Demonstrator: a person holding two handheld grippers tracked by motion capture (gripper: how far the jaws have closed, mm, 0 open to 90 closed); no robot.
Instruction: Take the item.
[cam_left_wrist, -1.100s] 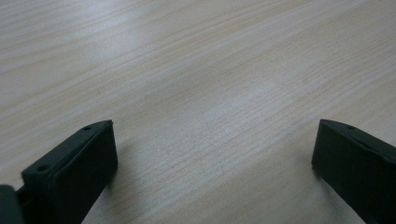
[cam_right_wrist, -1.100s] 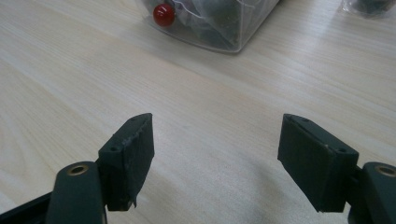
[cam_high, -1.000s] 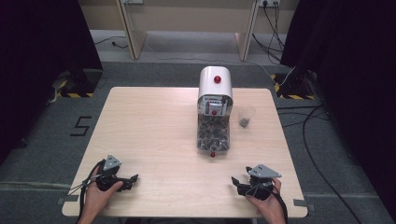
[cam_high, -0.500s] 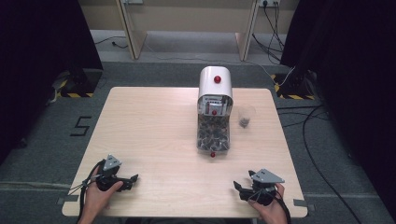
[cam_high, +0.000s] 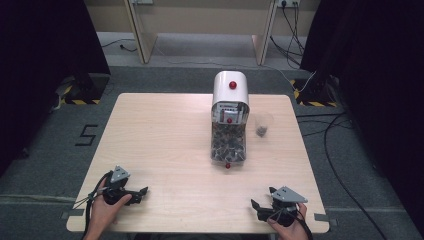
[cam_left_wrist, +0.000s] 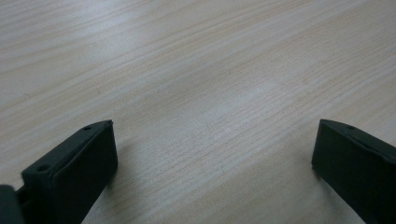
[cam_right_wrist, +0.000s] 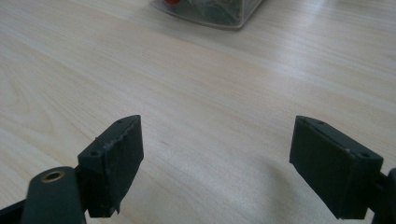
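We hold the left gripper (cam_high: 141, 191) at the lower left of the high view and the right gripper (cam_high: 255, 206) at lower right, both with jaws spread wide, nothing between them, low over the table (cam_high: 165, 130). The dispenser (cam_high: 229, 120) and clear cup (cam_high: 262, 123) sit centre-right, well apart from both, presumably a rest pose before reaching.

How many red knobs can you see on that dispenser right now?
3: one on the white dispenser's domed top, one in its front opening, one at the clear bin's near end. Others may be hidden.
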